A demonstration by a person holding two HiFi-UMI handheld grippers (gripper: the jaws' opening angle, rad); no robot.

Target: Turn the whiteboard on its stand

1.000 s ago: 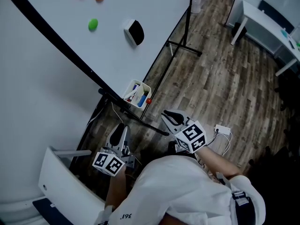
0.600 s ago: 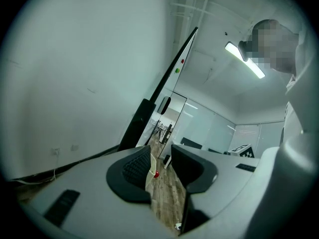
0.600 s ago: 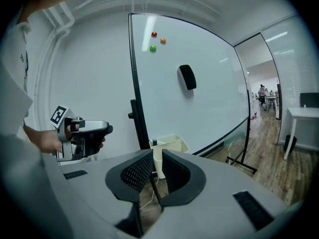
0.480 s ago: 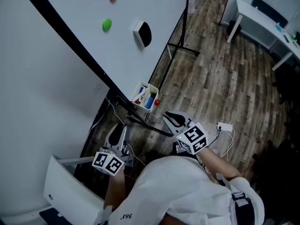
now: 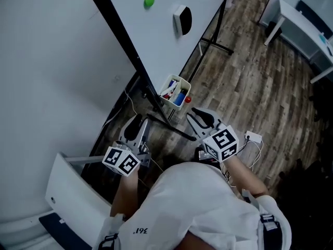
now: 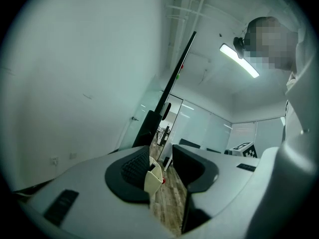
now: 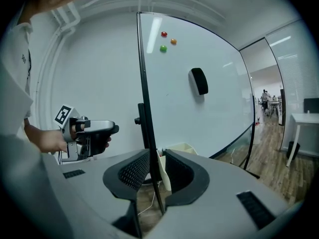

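The whiteboard (image 5: 156,25) stands on its black stand, its dark frame edge (image 5: 122,35) running down to a cream marker tray (image 5: 174,91). A green magnet (image 5: 149,0) and a black eraser (image 5: 182,19) stick to it. My left gripper (image 5: 136,123) hangs just left of the board's lower corner, open, its jaws having just been opening with nothing gripped. My right gripper (image 5: 199,114) is right of the tray; its jaws have just been opening. In the right gripper view the frame edge (image 7: 144,98) shows in the gap of the right gripper (image 7: 155,168), with no pad pressing on it.
The stand's foot bar (image 5: 174,130) lies on the wood floor between the grippers. A white wall (image 5: 47,77) is close behind the board. A white panel (image 5: 67,197) sits at lower left, a power strip with cable (image 5: 253,137) at right, and a white table (image 5: 307,30) far right.
The board's dark edge has swung from a shallow slant to a steep one, and the magnets and eraser have shifted right. Both grippers moved a little; the right jaws opened off the edge.
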